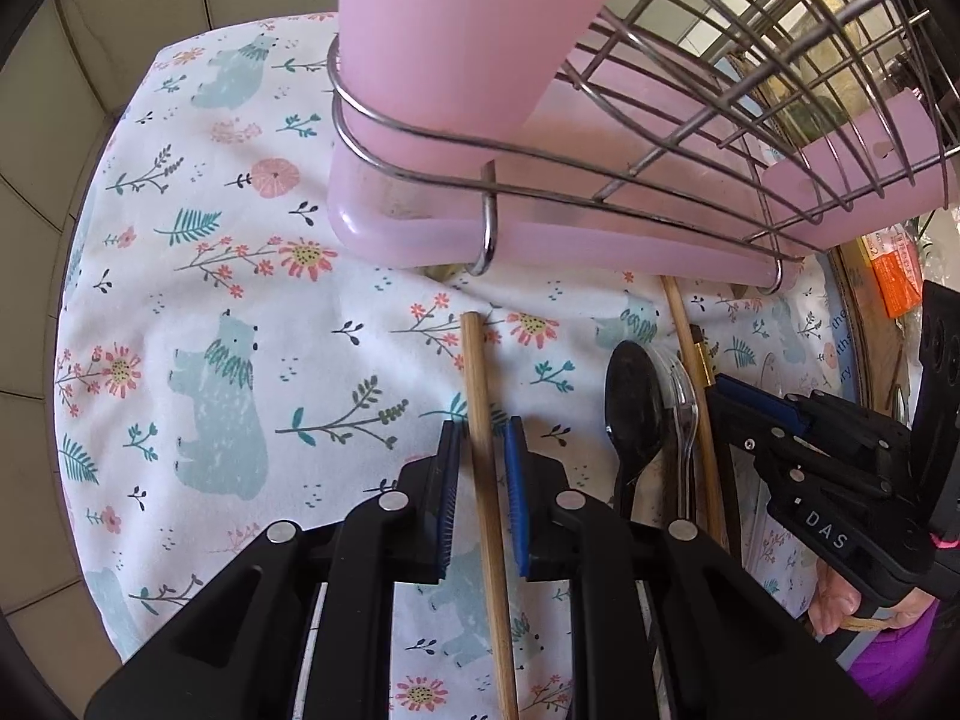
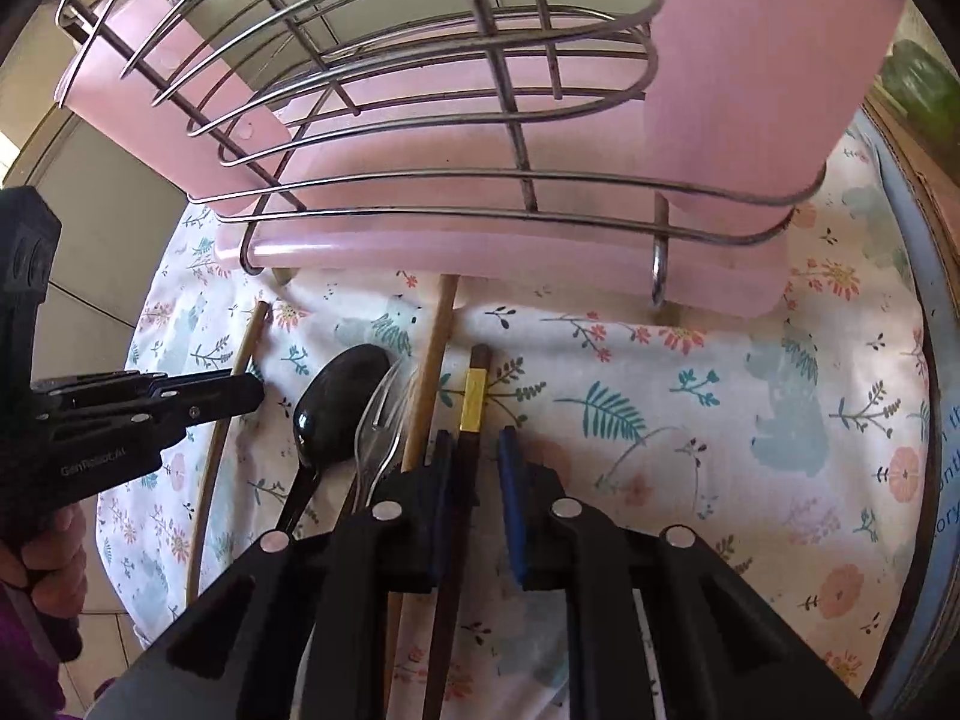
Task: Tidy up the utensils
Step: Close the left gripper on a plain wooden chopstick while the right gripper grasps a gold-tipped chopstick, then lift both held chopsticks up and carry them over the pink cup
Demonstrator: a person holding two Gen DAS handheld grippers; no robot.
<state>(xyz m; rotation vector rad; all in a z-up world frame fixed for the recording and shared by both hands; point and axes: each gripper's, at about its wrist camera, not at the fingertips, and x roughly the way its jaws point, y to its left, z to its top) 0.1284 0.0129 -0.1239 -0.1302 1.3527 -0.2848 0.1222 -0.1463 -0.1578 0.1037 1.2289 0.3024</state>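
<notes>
The left gripper [image 1: 483, 450] is pinching a light wooden chopstick [image 1: 480, 372] lying on the flowery cloth [image 1: 240, 276]. The right gripper [image 2: 474, 462] is squeezing a dark chopstick [image 2: 474, 396] beside the black spoon [image 2: 339, 408]. Each should be lifting slowly, keeping its stick straight, toward the wire rack [image 2: 420, 90].

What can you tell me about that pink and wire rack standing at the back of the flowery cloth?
The pink plastic and metal wire utensil rack stands upright on the white tablecloth with bears and flowers. Curved, shiny steel wires form an open basket, and looped wire feet hook around a glossy, rounded pink drip tray at its base. A tall, smooth pink panel rises at one side. No utensils can be seen inside it. A light wooden chopstick lying on the cloth reaches to its front edge.
</notes>
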